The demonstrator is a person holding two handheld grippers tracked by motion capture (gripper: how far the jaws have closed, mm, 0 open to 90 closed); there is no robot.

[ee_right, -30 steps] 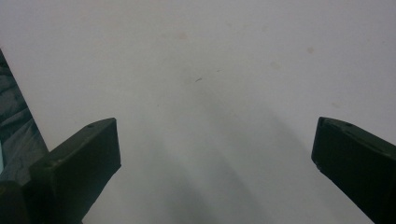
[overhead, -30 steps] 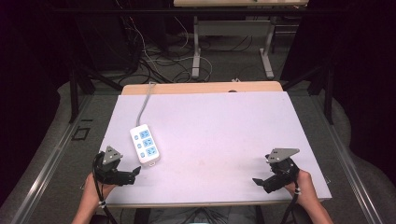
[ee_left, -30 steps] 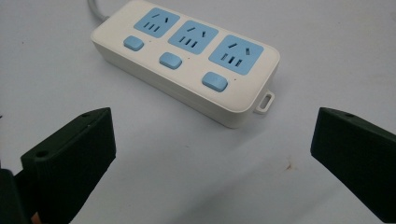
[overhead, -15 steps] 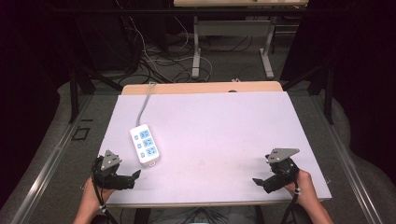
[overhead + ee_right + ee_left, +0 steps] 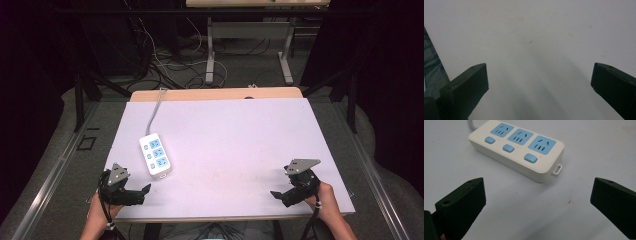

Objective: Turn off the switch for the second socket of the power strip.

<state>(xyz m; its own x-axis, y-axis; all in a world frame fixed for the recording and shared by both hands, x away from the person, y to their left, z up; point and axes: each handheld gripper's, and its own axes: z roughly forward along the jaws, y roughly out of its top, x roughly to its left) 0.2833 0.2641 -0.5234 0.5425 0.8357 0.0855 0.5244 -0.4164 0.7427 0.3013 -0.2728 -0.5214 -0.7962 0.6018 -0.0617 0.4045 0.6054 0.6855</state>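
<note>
Nothing gripped yet: power strip untouched, lying flat in the lower left of the high view on the white surface, its grey cord running up toward the far edge. Seemingly at the very start, with the whole approach and any grasp or button press left to do. Left tool low at the bottom left of the high view, just below and slightly left of the strip, near but apart from it, pointing rightward along the front edge; jaws spread wide. In the left gripper view, strip sitting in the upper middle, three blue sockets and three blue buttons facing up, hanging loop at its near right corner, well ahead of the jaw tips and not between them. Right tool at the bottom right of the high view, well apart from the strip, aimed leftward, jaws likewise wide and holding nothing; bare surface ahead in the right gripper view. Forearms entering from the bottom edge, both hands low near the front rim.
</note>
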